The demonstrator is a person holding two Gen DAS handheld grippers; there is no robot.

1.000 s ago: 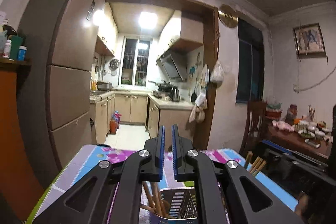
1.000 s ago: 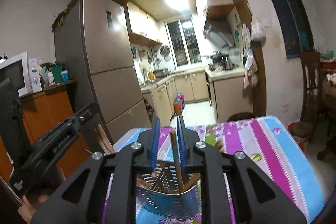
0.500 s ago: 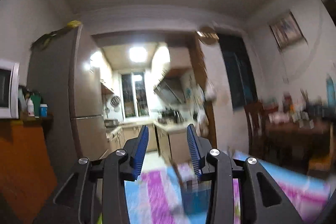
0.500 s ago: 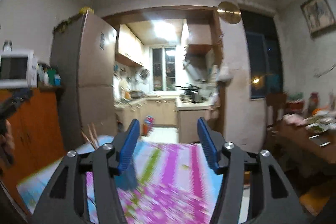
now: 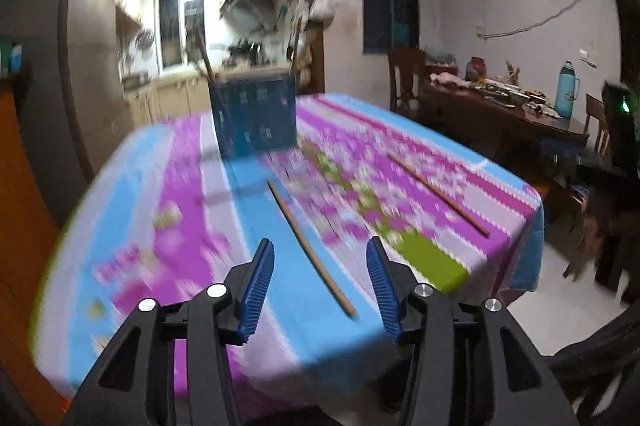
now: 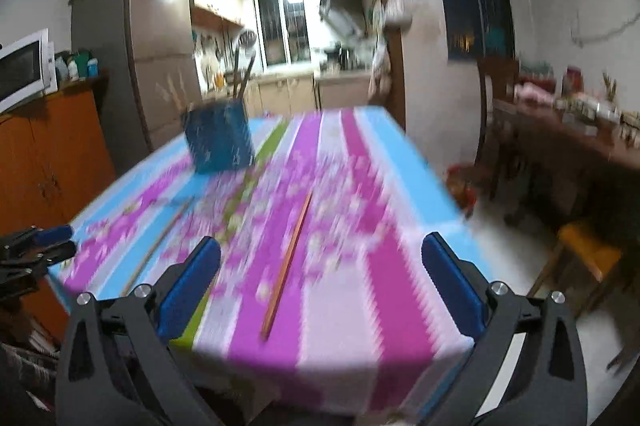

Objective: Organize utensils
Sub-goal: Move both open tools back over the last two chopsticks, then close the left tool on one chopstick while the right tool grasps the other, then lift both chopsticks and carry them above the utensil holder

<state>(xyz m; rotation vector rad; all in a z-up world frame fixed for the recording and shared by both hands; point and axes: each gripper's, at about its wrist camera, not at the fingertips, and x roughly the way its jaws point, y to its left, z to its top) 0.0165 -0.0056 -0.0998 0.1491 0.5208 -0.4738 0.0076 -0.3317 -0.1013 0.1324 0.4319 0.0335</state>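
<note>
While both handheld grippers hang above the near edge of the table, two loose chopsticks lie flat on the striped floral tablecloth [image 5: 192,186], each roughly in line with one tool, which suggests one stick per hand. Left gripper [image 5: 320,286]: jaws apart and opening, nothing between the pads; the nearer chopstick [image 5: 310,244] lies on the cloth below and ahead of the gap, untouched. Its long axis runs from the near edge toward the far end of the table, near tip lower right in this view, far tip pointing up-left toward the blue utensil holder [image 5: 254,116]. Right gripper [image 6: 320,290]: jaws wide and opening, empty; the second chopstick [image 6: 288,262] lies centred ahead of it, long axis also running near to far, leaning slightly right at its far end. The two sticks lie well apart, the same general heading, not quite parallel. The holder stands upright at the far end of the table with several dark sticks already standing in it, leaning on the rim; judged the destination. Judgement: sticks being end-on to the jaws, each would be pinched across its width near the near tip. Heavy motion blur; finer detail not readable.
</note>
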